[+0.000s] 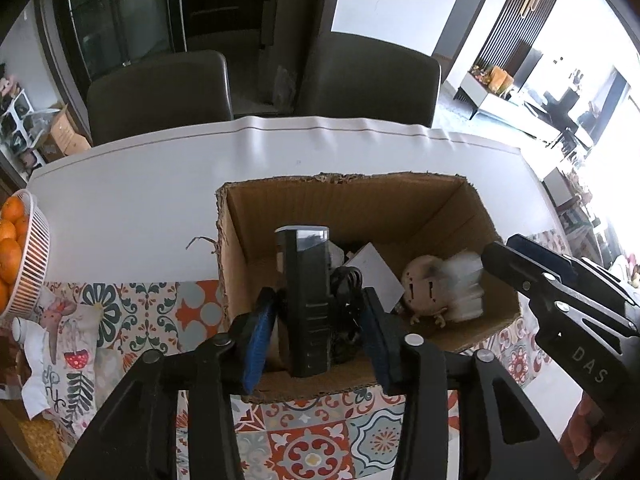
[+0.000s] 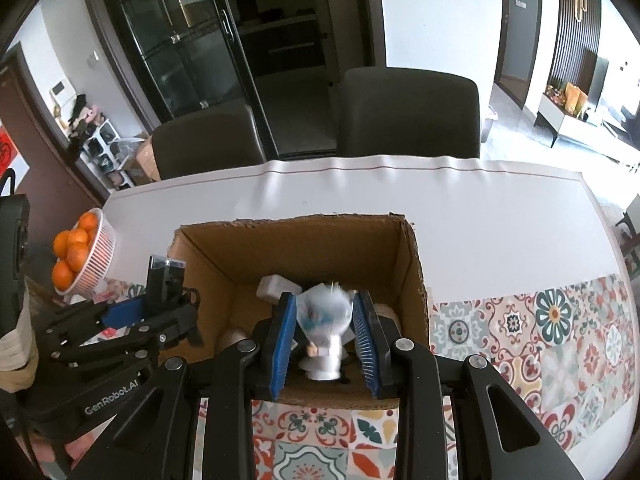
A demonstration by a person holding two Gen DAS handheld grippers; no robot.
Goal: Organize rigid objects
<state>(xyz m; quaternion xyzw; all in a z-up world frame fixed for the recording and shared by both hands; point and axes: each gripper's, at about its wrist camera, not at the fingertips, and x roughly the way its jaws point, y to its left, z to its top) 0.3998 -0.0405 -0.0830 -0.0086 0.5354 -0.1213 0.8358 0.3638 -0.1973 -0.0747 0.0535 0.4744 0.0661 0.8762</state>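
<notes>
1. The worktop (image 1: pixel 140 184) carries an open cardboard box (image 1: pixel 340 196).
2. The left hand-held gripper (image 1: pixel 316 332) stands loosely around a black device (image 1: pixel 310 300) above the box.
3. The right hand-held gripper (image 2: pixel 324 340) pinches a white-haired figurine (image 2: pixel 324 320); better lower it deep, then release gently.

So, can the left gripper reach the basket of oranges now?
Probably not at once: the left gripper has a dark upright block between its fingers over the cardboard box; the basket of oranges sits off to the side.

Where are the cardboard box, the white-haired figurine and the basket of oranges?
cardboard box (image 1: pixel 344 200), left wrist view, inner face of far wall.
white-haired figurine (image 2: pixel 324 312), right wrist view, its white hair.
basket of oranges (image 2: pixel 100 256), right wrist view, white slatted side wall.
</notes>
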